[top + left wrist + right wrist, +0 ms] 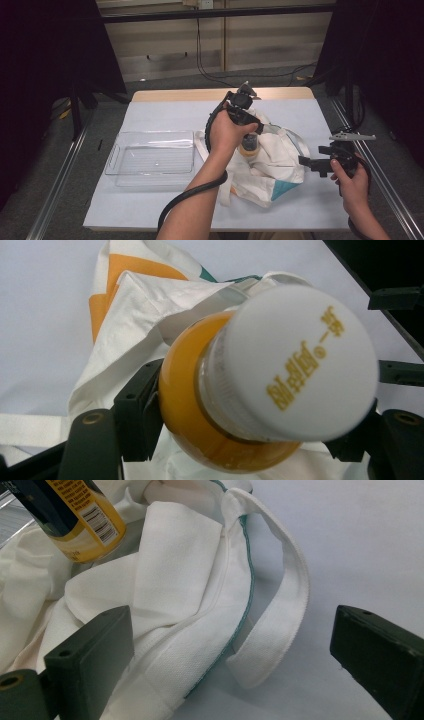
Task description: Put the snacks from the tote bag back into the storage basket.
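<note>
The white cap [299, 365] of the orange juice bottle [185, 400] carries gold printed characters in an East Asian script, set in two groups: a longer line across the middle and a shorter mark toward the cap's edge. They stand inverted in the left gripper view. The bottle's yellow label [85, 510] bears a barcode and lines of small dark print, too fine to read.

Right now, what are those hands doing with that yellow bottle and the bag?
A person holds tongs in each hand. The left tongs grip an orange juice bottle with a white cap, holding it just above a white cloth tote bag on the table. The right tongs wait open beside the bag's handle, touching nothing. A clear plastic tray sits empty to the left.
</note>
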A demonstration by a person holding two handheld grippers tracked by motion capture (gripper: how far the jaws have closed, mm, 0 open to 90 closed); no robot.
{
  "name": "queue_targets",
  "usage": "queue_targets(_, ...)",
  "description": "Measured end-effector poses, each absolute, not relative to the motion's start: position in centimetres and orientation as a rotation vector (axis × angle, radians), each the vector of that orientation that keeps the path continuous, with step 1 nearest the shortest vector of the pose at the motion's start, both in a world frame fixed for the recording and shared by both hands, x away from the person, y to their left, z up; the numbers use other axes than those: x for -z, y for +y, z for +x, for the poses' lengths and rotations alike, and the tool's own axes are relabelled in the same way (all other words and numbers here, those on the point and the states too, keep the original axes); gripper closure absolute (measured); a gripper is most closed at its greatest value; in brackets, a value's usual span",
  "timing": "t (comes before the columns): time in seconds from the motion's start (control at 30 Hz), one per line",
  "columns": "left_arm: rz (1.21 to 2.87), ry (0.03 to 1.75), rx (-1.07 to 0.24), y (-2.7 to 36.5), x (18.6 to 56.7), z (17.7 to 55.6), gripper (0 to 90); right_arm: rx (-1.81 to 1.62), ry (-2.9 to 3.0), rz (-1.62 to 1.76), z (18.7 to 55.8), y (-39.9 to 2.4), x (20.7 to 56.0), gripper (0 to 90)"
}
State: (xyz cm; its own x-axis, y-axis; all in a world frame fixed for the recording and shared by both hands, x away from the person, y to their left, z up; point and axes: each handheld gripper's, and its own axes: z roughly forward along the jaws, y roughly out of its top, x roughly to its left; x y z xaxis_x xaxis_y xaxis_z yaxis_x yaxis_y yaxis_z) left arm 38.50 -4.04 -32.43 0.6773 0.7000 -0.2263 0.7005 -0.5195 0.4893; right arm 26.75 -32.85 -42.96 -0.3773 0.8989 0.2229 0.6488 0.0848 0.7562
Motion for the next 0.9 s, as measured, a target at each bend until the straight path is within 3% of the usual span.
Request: queue_targets(0.9,2.357,1.131,0.047,-1.1,30.0,38.8,30.1,-1.179,2.099,1.528,26.9,-32.5,42.8,3.1)
